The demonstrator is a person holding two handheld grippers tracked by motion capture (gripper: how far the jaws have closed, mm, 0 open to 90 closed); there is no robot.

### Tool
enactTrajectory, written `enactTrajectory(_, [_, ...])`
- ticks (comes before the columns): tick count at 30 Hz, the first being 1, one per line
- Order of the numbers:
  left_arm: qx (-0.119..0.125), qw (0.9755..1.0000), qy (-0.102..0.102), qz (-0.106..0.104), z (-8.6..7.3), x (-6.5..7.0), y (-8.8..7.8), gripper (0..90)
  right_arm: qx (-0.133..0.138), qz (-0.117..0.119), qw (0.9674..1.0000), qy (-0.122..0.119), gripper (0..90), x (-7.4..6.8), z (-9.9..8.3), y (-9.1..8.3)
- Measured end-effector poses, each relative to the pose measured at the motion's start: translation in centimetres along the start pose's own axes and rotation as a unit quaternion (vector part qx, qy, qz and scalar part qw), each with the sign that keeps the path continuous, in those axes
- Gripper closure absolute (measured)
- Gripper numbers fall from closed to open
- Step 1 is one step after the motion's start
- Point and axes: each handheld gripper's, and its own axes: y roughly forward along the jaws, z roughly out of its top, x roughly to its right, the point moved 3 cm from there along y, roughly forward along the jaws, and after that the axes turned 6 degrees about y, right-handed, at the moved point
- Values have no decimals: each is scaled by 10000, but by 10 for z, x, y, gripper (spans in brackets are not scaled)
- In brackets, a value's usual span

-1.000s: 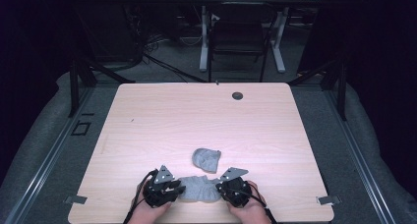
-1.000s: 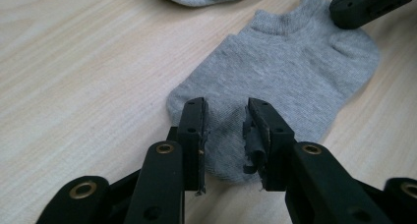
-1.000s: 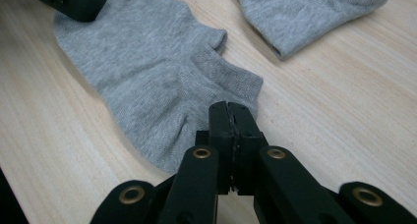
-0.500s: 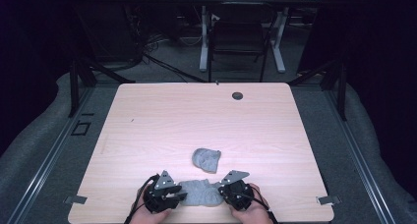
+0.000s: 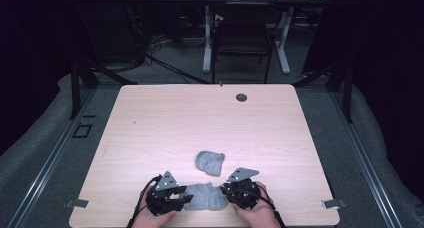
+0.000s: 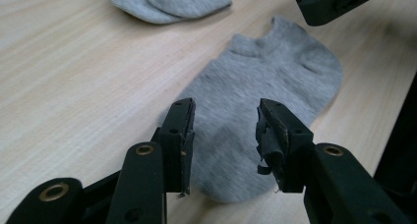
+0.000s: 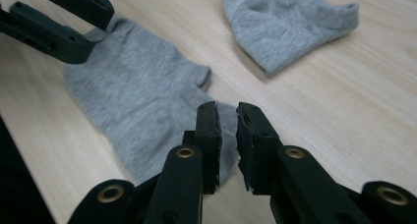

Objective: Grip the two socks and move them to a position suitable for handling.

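From above, I see the flat sock (image 5: 205,198) on the bench (image 5: 165,123) near its front edge, between my left tool (image 5: 187,199) and right tool (image 5: 226,192). Left gripper view: the jaws have just been opening, released over the sock's end. Right gripper view: the jaws have just parted slightly, gripping nothing; a folded sock (image 7: 287,22) lies beyond.

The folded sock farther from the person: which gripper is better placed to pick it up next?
Right, probably. In the high view the folded sock lies closer to the right gripper than to the left gripper. Both grippers have just been opening, with the flat sock lying under their jaws, not pinched.
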Motion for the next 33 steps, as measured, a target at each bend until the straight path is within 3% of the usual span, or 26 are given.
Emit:
enactTrajectory(7, [63, 9997, -68, 240, 0, -15, -2, 580, 29, -135, 9999, 42, 767, 13, 21, 14])
enactTrajectory(10, [130, 9994, -95, 302, 1, -22, -5, 579, 109, -276, 9994, 190, 745, 21, 39, 29])
enactTrajectory(12, [141, 9993, -101, 334, 1, -24, -5, 580, 90, -325, 9992, 215, 741, 22, 42, 32])
enactTrajectory(13, [152, 9992, -148, 348, 1, -25, -6, 579, 82, -461, 9986, 231, 728, 25, 50, 42])
enactTrajectory(21, [202, 9985, -228, 460, -1, -36, -9, 579, 56, -768, 9960, 463, 709, 29, 60, 69])
enactTrajectory(27, [232, 9981, -267, 497, -1, -40, -11, 580, 42, -665, 9974, 290, 745, 27, 61, 74])
enactTrajectory(29, [242, 9980, -284, 517, -1, -42, -11, 580, 62, -531, 9984, 198, 759, 26, 61, 75])
enactTrajectory(30, [238, 9980, -286, 509, -1, -42, -11, 580, 16, -330, 9994, 45, 766, 23, 61, 75])
enactTrajectory(32, [237, 9978, -269, 551, -1, -44, -11, 580, -9, -247, 9997, -39, 768, 21, 61, 76])
enactTrajectory(33, [241, 9978, -291, 553, -1, -44, -11, 580, -38, -155, 9996, -215, 777, 16, 61, 76])
